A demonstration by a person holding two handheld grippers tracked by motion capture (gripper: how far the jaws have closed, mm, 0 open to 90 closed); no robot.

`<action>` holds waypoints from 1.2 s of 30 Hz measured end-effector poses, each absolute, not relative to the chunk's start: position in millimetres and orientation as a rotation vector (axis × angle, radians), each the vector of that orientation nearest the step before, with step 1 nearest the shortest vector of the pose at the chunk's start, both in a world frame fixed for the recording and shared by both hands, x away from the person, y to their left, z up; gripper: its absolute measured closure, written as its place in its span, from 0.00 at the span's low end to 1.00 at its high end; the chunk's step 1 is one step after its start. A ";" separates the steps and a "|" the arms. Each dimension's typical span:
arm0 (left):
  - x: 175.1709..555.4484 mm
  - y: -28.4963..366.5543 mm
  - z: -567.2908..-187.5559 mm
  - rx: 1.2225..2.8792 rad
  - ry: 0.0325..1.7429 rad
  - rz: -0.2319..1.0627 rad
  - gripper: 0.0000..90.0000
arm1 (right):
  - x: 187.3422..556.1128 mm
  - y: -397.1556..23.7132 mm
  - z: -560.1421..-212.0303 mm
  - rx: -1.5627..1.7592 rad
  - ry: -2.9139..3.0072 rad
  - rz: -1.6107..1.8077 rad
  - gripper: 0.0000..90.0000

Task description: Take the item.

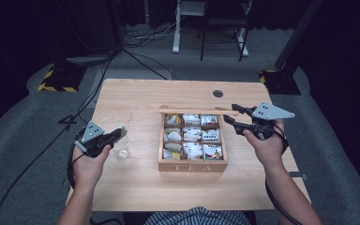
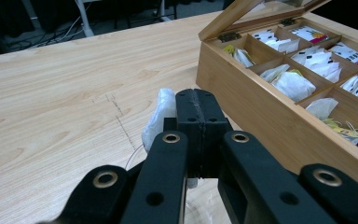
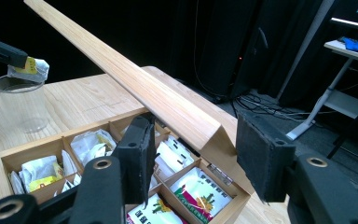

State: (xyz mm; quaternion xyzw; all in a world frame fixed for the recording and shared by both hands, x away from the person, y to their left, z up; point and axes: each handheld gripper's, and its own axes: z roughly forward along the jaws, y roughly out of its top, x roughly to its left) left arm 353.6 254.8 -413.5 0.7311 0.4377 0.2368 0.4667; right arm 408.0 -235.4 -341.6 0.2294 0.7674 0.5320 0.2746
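A wooden tea box (image 1: 192, 166) marked TEA stands mid-table, its compartments full of tea bags. Its lid (image 1: 192, 111) is raised. My right gripper (image 1: 229, 112) straddles the lid's right end; in the right gripper view the lid (image 3: 135, 79) runs between the pads of the right gripper (image 3: 196, 149), which is shut on it. My left gripper (image 1: 120, 132) is shut on a white tea bag (image 2: 158, 119) with a yellow tag (image 3: 28, 65). It holds the bag just over a clear plastic cup (image 1: 122, 151), left of the box (image 2: 261, 121).
The wooden table (image 1: 136, 98) has a round cable hole (image 1: 218, 93) at the back right. Behind it, on the grey floor, are cables (image 1: 140, 61), a white desk leg (image 1: 176, 28) and dark stands with striped bases (image 1: 56, 79).
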 end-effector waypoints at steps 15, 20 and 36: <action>352.7 254.8 -412.4 1.789 1.086 0.573 0.72 | 408.0 -235.3 -341.6 0.617 2.064 1.430 0.54; 352.0 256.9 -412.1 1.779 1.097 0.590 0.59 | 408.0 -235.2 -341.5 0.618 2.063 1.431 0.54; 343.4 245.1 -398.4 1.835 1.021 0.584 0.42 | 408.2 -235.2 -341.5 0.616 2.063 1.430 0.54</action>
